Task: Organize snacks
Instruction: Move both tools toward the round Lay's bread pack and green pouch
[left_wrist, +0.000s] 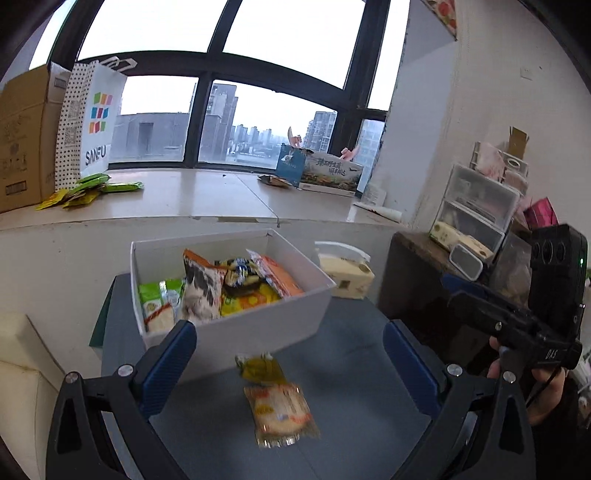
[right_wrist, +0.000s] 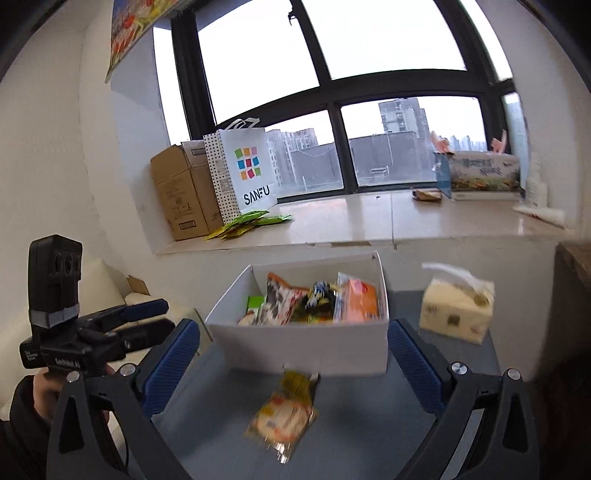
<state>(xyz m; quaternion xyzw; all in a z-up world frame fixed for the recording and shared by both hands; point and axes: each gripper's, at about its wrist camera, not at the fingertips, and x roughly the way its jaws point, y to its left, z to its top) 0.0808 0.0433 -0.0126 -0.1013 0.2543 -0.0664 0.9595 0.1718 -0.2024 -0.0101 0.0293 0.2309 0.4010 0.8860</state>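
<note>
Grey tabletop (left_wrist: 351, 369) (window (left_wrist: 258, 74) behind), snack-filled box (left_wrist: 236, 332)

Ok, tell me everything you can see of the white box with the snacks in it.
The white box is an open-topped rectangular container with thin, plain walls that look like card or foam board. It stands upright on the grey table, just beyond two loose snack packets, neither gripper touching it. Inside, packets stand packed together: a green and white one at the left, a black, white and orange bag, yellow and dark wrappers in the middle, an orange packet at the right. A tissue pack sits apart, to its right.
</note>
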